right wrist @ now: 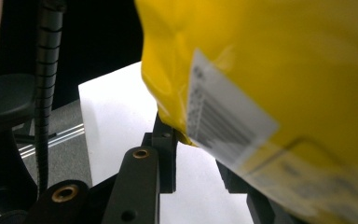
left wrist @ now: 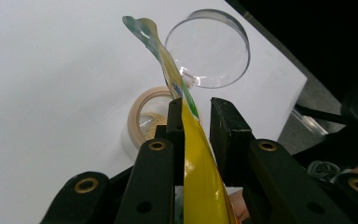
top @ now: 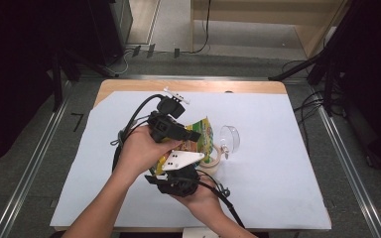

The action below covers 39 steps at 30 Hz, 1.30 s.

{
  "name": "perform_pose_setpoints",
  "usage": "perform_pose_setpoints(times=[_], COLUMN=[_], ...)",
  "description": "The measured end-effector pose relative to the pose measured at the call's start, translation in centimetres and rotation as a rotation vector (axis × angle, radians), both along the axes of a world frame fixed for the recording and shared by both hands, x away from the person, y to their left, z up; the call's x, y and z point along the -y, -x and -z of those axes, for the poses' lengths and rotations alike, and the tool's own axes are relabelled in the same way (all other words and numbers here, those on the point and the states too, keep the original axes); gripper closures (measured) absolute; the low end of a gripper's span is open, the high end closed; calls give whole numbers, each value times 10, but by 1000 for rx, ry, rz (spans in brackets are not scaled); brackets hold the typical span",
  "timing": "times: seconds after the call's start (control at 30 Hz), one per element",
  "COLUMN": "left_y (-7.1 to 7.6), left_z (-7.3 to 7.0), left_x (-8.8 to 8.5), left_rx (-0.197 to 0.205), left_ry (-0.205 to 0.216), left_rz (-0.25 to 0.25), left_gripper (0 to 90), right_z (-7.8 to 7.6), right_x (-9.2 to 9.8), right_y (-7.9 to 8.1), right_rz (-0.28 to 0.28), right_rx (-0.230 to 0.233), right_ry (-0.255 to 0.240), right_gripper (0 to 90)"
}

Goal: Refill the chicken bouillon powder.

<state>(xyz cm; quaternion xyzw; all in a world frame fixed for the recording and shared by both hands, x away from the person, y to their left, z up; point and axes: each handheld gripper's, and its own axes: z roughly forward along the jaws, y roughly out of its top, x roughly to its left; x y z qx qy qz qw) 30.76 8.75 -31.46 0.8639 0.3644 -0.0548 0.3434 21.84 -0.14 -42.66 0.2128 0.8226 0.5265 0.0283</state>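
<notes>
Pouch (top: 204, 135) pinched by both left gripper (left wrist: 196, 122) and right gripper (right wrist: 193, 140); keep its mouth directly above jar (left wrist: 145, 122) while tipping.

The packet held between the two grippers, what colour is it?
Mainly yellow, with green at its top edge; the packet shows best in the left gripper view.

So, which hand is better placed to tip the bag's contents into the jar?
Left, probably. The left gripper's fingers straddle the bag near its open top, which hangs by the jar's mouth, so a small tilt could pour. The right gripper sits at the bag's bottom end, suited to support.
</notes>
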Motion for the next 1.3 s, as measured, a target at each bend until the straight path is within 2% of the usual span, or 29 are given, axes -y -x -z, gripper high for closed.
perform_pose_setpoints(times=[0.03,0.13,0.17,0.23,0.3,0.4,0.53,0.87,1.3], left_y=[-2,-9,-15,-17,-18,-18,-18,-17,-15], left_z=[0,1,3,4,5,7,7,7,8], left_x=[-1,-2,-4,-5,-6,-7,-10,-10,-9], left_rx=[-9,-36,-60,-68,-67,-55,-51,-45,-36], left_ry=[4,16,27,29,32,32,38,44,41], left_rz=[-3,-5,-2,0,-4,-9,-14,-24,-15], left_gripper=[782,782,781,781,781,781,781,778,775], right_z=[-3,-4,-5,-4,-4,-2,-3,-3,-1], right_x=[1,1,0,0,-1,-2,-3,-3,-2], right_y=[-3,-5,-8,-10,-11,-13,-13,-13,-12], right_rz=[-1,-5,-5,-4,-4,-5,-13,-12,-12], right_rx=[-23,-31,-37,-41,-35,-52,-31,-34,-32], right_ry=[9,16,20,23,23,25,36,42,47], right_gripper=[726,725,725,722,722,722,721,720,721])
